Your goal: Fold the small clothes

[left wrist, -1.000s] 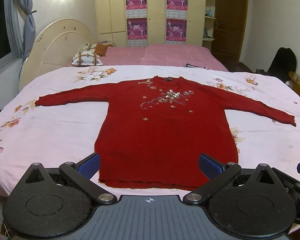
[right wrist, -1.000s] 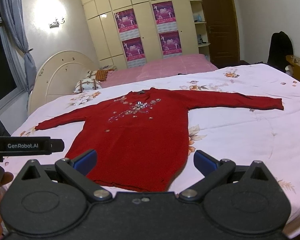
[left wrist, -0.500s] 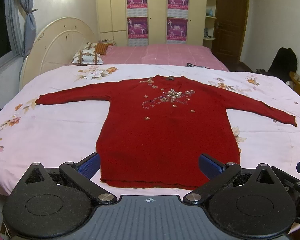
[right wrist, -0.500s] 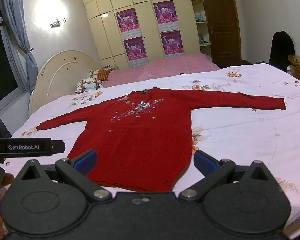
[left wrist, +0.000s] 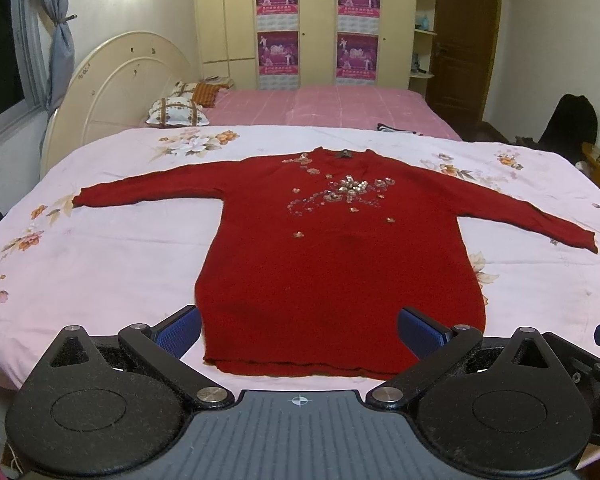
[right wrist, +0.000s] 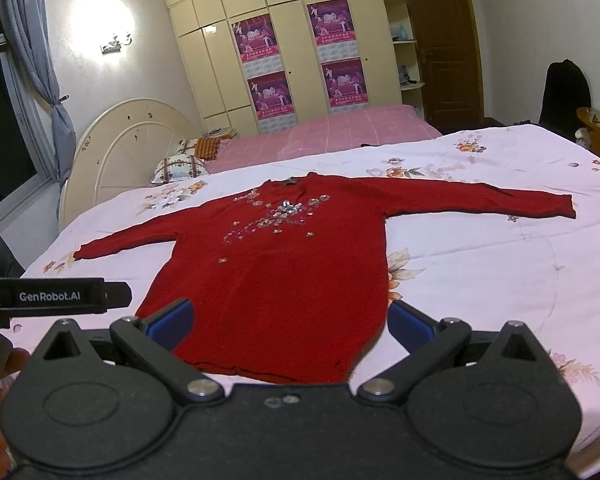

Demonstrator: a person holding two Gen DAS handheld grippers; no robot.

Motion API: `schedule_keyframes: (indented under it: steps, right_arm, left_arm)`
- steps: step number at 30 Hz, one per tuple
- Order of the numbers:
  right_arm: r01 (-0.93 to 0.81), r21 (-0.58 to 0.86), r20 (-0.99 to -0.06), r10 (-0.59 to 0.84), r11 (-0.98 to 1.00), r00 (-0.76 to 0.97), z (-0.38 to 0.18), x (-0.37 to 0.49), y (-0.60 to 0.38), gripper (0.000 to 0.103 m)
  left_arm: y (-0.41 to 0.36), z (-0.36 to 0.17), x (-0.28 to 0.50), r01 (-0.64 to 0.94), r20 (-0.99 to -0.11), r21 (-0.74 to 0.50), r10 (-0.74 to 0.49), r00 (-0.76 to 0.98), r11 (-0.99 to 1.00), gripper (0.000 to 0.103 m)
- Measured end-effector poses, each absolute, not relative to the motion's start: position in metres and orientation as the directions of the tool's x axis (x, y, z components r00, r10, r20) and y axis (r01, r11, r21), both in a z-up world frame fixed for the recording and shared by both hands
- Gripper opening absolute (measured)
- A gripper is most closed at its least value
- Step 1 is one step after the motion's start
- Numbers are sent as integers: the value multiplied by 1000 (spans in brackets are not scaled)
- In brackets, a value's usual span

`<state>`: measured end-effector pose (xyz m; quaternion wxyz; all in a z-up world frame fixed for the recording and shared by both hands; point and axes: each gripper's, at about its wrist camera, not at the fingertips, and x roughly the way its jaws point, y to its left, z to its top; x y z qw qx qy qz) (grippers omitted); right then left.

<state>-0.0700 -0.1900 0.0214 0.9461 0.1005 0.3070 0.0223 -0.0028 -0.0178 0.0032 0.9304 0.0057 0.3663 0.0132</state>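
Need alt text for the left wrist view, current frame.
A red long-sleeved sweater with sequin flowers on the chest lies flat, sleeves spread, on a floral white bedspread, hem nearest the camera. The open left gripper hovers at the hem, holding nothing. Behind are a pink bed and a wardrobe with posters.
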Motion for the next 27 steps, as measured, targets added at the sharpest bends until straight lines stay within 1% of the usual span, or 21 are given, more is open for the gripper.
schedule_keyframes:
  steps: [16,27]
  right_arm:
    - [26,202,-584,99,979,806,19,-64,-191,102]
    - [71,182,-596,52,981,802,12,-49,-198,102]
  left_arm:
    - [-18,-1,0,-19,-691,24,30,723,1000,103]
    - [-28,-7,28,8,-705,33,18,709,999,103]
